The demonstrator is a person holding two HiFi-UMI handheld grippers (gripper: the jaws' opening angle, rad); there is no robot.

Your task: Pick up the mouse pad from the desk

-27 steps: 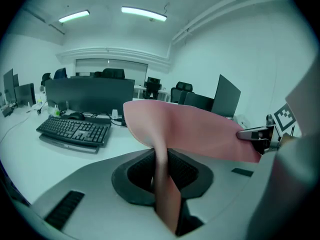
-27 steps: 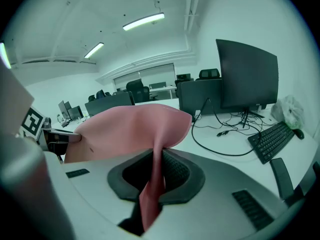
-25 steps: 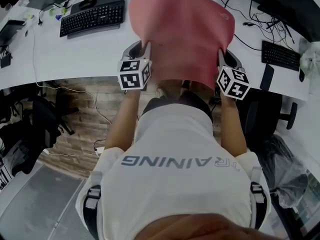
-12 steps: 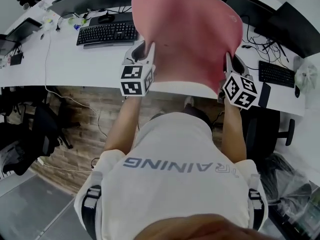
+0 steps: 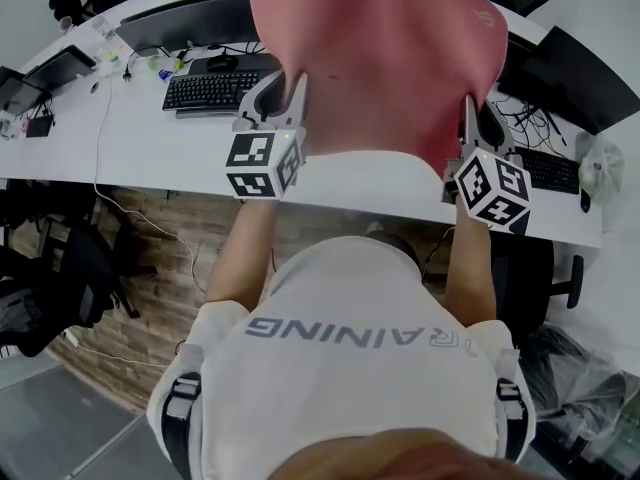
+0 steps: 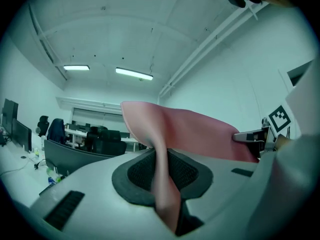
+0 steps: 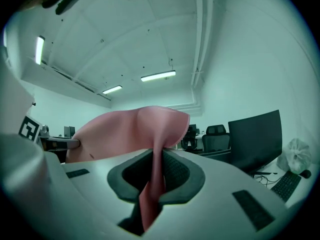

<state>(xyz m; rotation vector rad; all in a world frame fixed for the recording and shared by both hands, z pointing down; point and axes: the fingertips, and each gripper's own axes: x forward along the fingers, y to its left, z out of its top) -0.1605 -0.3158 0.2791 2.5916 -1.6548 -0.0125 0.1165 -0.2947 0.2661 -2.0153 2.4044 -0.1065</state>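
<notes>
Your left tool (image 5: 283,103) and right tool (image 5: 478,133) each pinch a side edge of the mouse pad (image 5: 380,58), which hangs clear above the table (image 5: 130,138). Pull them apart and either thin grip may slip.

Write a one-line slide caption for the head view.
The left gripper and right gripper clamp a pink mouse pad above the desk.

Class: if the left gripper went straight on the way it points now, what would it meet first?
The pink mouse pad that the left gripper itself clamps curls up straight ahead; past it the way looks free, though depth is unclear.
</notes>
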